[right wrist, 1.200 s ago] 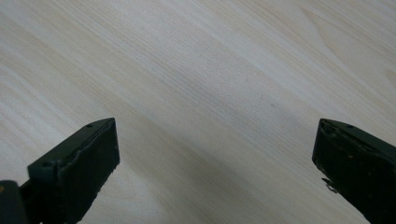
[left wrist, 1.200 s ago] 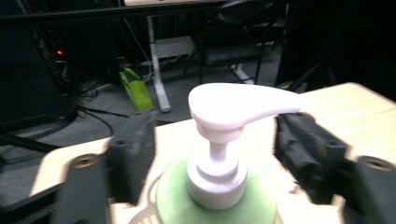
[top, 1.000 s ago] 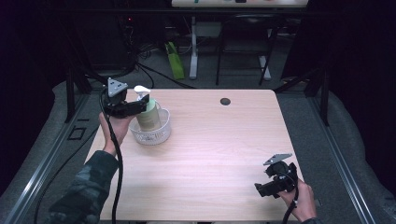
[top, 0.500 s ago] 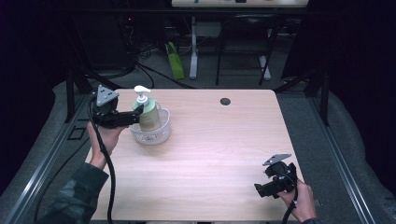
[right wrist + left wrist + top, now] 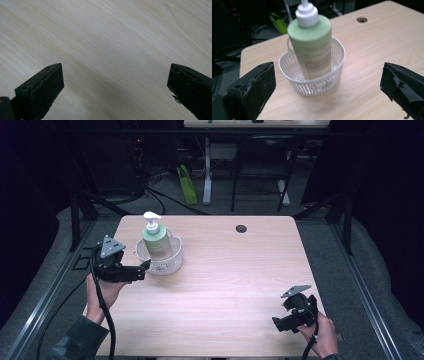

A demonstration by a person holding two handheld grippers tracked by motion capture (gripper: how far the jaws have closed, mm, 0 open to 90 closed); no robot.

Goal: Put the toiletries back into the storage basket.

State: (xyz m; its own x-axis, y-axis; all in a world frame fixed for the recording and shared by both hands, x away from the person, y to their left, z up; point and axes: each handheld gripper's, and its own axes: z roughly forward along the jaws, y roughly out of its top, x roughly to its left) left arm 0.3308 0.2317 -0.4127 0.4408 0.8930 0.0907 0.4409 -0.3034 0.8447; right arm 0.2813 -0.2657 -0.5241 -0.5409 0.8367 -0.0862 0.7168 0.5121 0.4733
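A green pump bottle (image 5: 156, 244) with a white pump head stands in a small white slotted basket (image 5: 169, 261) at the table's left side. In the left gripper view the bottle (image 5: 313, 47) rises out of the basket (image 5: 319, 86), leaning slightly. My left gripper (image 5: 144, 266) is just left of the basket, pointing at it, jaws wide apart and holding nothing; the same gripper (image 5: 327, 75) frames the basket without touching it. My right gripper (image 5: 278, 325) rests low near the front right corner, and in its own view this gripper (image 5: 115, 75) stands open over bare wood.
A dark round hole (image 5: 241, 228) sits near the table's far edge, also seen as the hole (image 5: 361, 19) beyond the basket. Past the table are a green object (image 5: 187, 185) on the floor, cables and desk legs. Metal rails run along both sides of the table.
My left gripper has let go of the bottle and drawn back toward the near left. The bottle stays standing in the basket. The right gripper has not moved.
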